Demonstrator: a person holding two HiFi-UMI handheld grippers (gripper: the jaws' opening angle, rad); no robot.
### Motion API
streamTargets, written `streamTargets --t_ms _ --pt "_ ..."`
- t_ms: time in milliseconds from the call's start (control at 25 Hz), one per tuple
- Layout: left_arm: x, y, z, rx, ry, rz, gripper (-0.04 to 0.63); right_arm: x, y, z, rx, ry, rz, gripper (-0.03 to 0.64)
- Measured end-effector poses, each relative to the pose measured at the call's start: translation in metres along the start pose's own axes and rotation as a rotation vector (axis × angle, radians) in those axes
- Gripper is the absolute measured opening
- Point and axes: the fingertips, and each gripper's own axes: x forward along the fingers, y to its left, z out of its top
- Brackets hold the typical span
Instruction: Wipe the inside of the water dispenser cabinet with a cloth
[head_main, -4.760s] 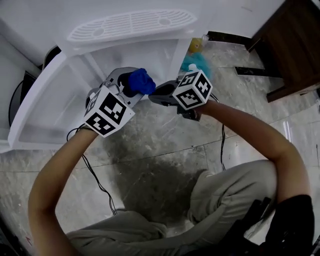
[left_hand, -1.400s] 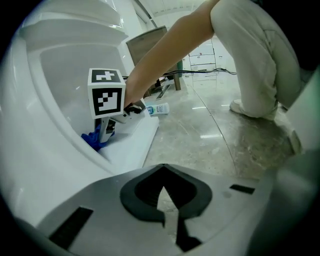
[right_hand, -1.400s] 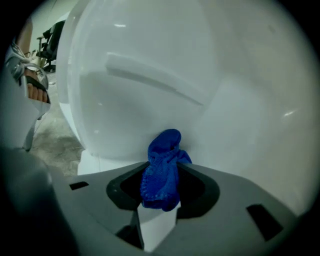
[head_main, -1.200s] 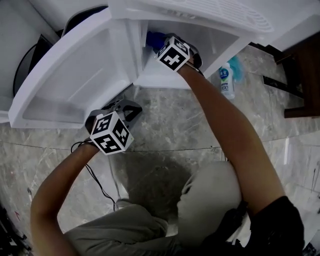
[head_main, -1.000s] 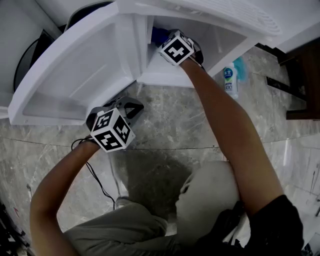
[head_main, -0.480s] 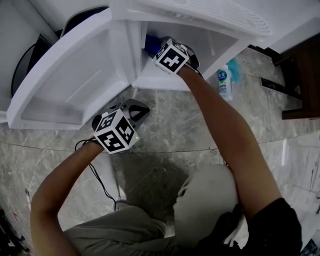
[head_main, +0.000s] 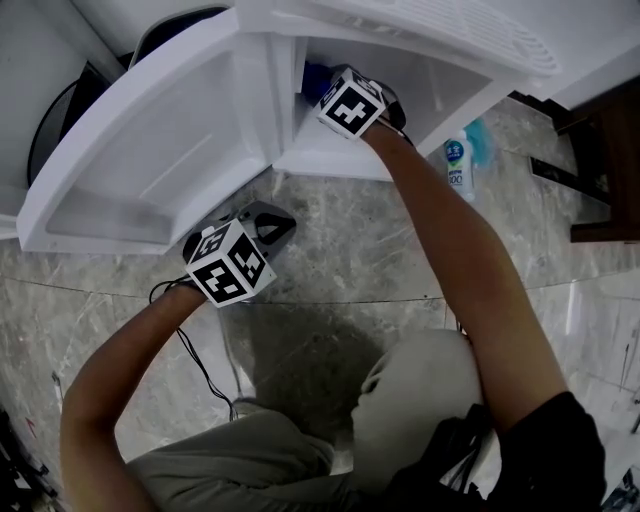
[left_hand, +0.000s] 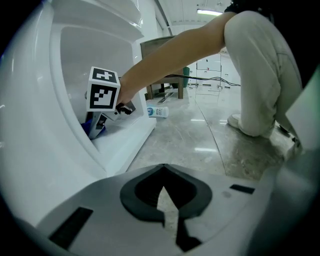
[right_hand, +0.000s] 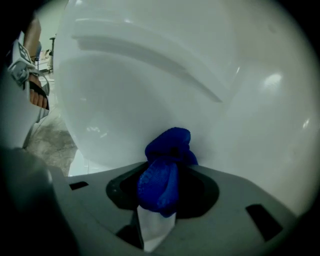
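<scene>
Right gripper (right_hand: 160, 200) is inside the water dispenser cabinet (head_main: 330, 160), fingers clamped on the bunched blue cloth (right_hand: 167, 150), cloth up against the white inner wall. Left gripper (left_hand: 162, 200) is outside over the marble floor (head_main: 340, 260), by the open door (head_main: 150, 150), fingers clenched, empty.

Two tongs are shown, the left tongs (left_hand: 162, 195) and the right tongs (right_hand: 161, 197), each carrying one marker cube (head_main: 228, 265). There is one blue cloth (right_hand: 167, 160) and one white cabinet (head_main: 330, 160) with one open door (head_main: 150, 150). One bottle (head_main: 457, 168) is on the floor (head_main: 330, 260).
</scene>
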Motion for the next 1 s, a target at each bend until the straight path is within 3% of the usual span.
streamTargets --t_ms 160,560,640,840,1000 --pt "0.002 0.009 0.012 0.026 -0.014 0.016 0.003 -0.011 0.02 -0.002 -0.018 0.001 0.072 0.137" --pt "0.008 0.025 0.037 0.069 -0.009 0.046 0.003 -0.072 0.119 -0.01 -0.042 -0.018 0.412 0.137" --pt "0.009 0.022 0.041 0.089 0.0 0.046 0.003 -0.082 0.127 -0.009 -0.03 -0.036 0.441 0.137" --pt "0.008 0.015 0.051 0.166 0.022 0.05 0.003 -0.109 0.094 0.0 0.028 -0.098 0.38 0.137" --pt "0.005 0.013 0.056 0.177 0.024 0.053 0.003 -0.139 0.032 0.024 0.153 -0.249 0.173 0.138"
